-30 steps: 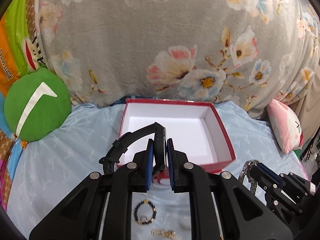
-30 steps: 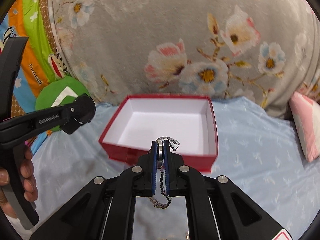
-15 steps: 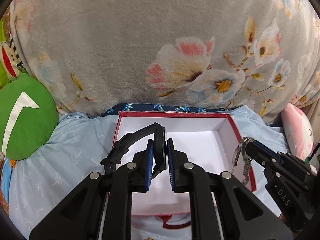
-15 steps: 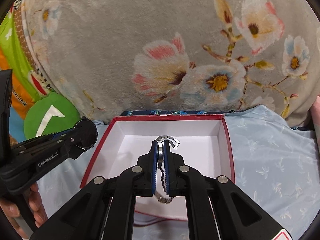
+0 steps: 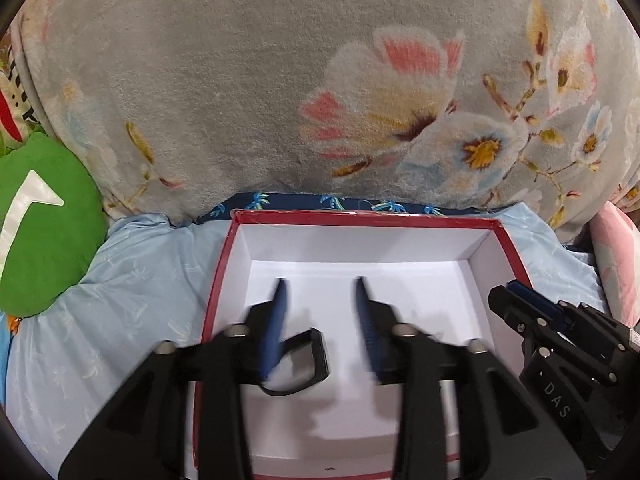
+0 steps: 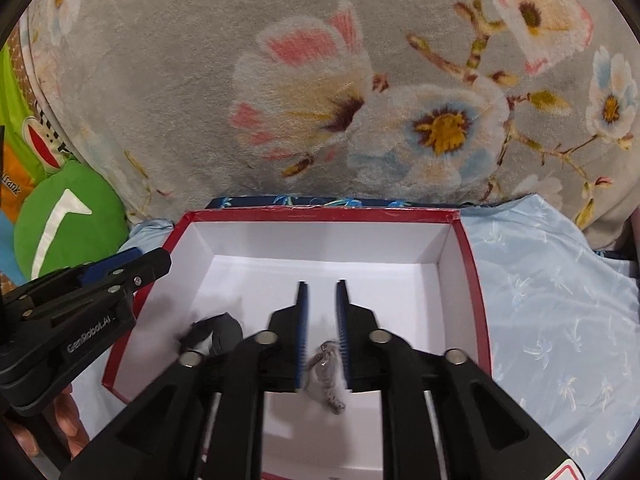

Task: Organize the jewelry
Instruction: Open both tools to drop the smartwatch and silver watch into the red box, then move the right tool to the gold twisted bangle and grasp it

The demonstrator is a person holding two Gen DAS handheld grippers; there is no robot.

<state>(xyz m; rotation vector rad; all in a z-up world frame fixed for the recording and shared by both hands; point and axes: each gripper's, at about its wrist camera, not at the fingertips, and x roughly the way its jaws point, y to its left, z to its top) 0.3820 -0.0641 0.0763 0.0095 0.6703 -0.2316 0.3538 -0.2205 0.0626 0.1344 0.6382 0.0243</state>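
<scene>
One red box (image 5: 218,300) with a white inside sits on a pale blue sheet (image 5: 132,292), its far edge close under a grey blanket (image 5: 240,80) printed with flowers. Two grippers reach over the box from the near side, one in each hand.

The left gripper (image 5: 320,320) has its jaws opening, the two blue pads well apart and blurred. One black watch (image 5: 308,364) lies between and below them, over the box floor; neither pad presses on it. In the right wrist view the same watch (image 6: 216,336) shows as a dark blurred shape at the left of the box floor.

The right gripper (image 6: 322,328) has its jaws opening too, by a narrower gap. One silver metal-link watch (image 6: 326,376) is in that gap, blurred, over the near part of the box floor; whether it touches the right pad cannot be told.

One green round cushion (image 5: 40,220) lies to the left of the box, and one pink cushion (image 5: 612,256) at the right edge. Part of one hand (image 6: 66,432) shows at the lower left of the right wrist view, behind the left gripper's handle.
</scene>
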